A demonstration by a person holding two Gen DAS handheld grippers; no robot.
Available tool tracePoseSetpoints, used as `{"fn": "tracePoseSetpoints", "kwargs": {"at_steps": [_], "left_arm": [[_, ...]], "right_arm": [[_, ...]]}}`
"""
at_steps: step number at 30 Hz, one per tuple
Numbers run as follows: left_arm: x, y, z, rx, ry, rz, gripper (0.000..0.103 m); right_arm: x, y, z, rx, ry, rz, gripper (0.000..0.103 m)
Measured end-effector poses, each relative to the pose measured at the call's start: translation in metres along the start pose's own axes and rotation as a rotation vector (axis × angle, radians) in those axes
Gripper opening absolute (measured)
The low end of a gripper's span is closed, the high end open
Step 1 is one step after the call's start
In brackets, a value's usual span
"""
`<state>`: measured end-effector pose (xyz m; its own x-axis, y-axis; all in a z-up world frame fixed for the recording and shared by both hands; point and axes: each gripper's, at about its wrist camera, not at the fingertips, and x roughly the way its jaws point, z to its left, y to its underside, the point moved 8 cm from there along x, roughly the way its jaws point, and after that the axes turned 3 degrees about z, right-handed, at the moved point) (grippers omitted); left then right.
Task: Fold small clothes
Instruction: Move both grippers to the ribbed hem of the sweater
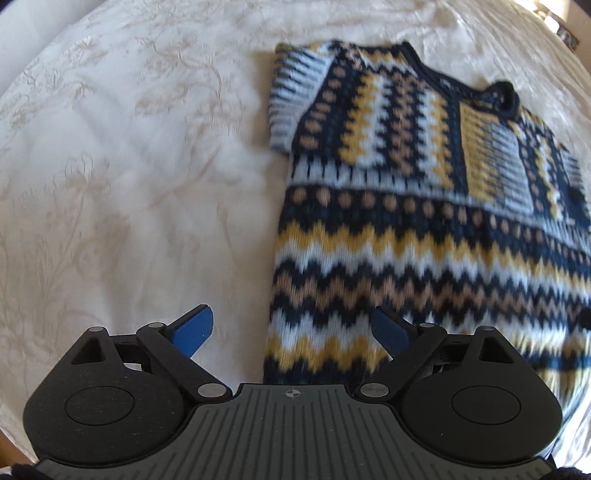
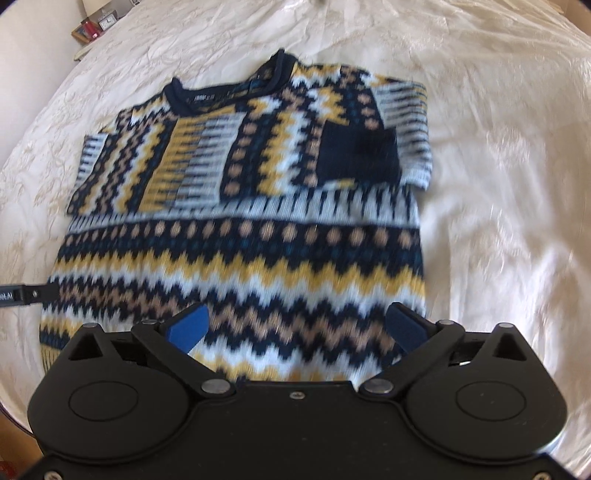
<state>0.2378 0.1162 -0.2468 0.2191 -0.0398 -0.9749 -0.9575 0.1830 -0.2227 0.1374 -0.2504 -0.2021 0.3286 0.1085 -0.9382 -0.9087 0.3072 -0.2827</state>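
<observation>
A small knitted sweater (image 1: 424, 229) with navy, yellow, tan and white zigzag bands lies flat on a cream bedspread (image 1: 129, 184), neck away from me, short sleeves spread. My left gripper (image 1: 291, 330) is open and empty above the sweater's lower left edge. In the right wrist view the sweater (image 2: 251, 236) fills the middle, with a navy chest pocket (image 2: 358, 151). My right gripper (image 2: 295, 328) is open and empty above the sweater's lower hem, towards its right side. Part of the left gripper (image 2: 26, 293) shows at the left edge.
The cream floral bedspread (image 2: 498, 184) stretches around the sweater on all sides. A bedside shelf with a small clock (image 2: 107, 24) and red items (image 2: 88, 29) sits at the far upper left in the right wrist view.
</observation>
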Motion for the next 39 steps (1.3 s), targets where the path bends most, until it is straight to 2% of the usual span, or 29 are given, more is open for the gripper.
{"fn": "tracePoseSetpoints", "kwargs": {"at_steps": [7, 10, 13, 16, 20, 26, 30, 34, 39], "left_arm": [[0.014, 0.027, 0.004, 0.056, 0.025, 0.032, 0.093], [0.022, 0.026, 0.002, 0.076, 0.035, 0.037, 0.095], [0.034, 0.021, 0.001, 0.073, 0.052, 0.056, 0.103], [0.041, 0.015, -0.001, 0.069, 0.051, 0.066, 0.103], [0.045, 0.008, -0.001, 0.064, 0.029, 0.044, 0.103], [0.045, 0.005, -0.003, 0.006, -0.001, -0.032, 0.103], [0.032, 0.023, -0.006, 0.003, 0.002, -0.054, 0.102], [0.013, 0.044, -0.003, -0.016, 0.023, -0.098, 0.091], [-0.006, 0.086, -0.009, 0.008, 0.025, -0.131, 0.090]], "right_arm": [[0.000, 0.029, 0.006, 0.038, 0.020, 0.022, 0.102], [-0.002, 0.039, 0.008, 0.063, 0.025, 0.019, 0.102], [-0.004, 0.050, 0.009, 0.087, 0.033, 0.013, 0.102], [-0.006, 0.061, 0.008, 0.099, 0.039, 0.011, 0.102], [-0.010, 0.078, 0.005, 0.102, 0.037, 0.006, 0.102], [-0.010, 0.102, -0.004, 0.088, -0.003, -0.013, 0.102], [-0.007, 0.120, -0.008, 0.058, -0.026, -0.006, 0.102], [-0.008, 0.136, -0.015, 0.043, -0.045, 0.005, 0.102], [-0.012, 0.153, -0.023, 0.046, -0.087, 0.009, 0.102]]}}
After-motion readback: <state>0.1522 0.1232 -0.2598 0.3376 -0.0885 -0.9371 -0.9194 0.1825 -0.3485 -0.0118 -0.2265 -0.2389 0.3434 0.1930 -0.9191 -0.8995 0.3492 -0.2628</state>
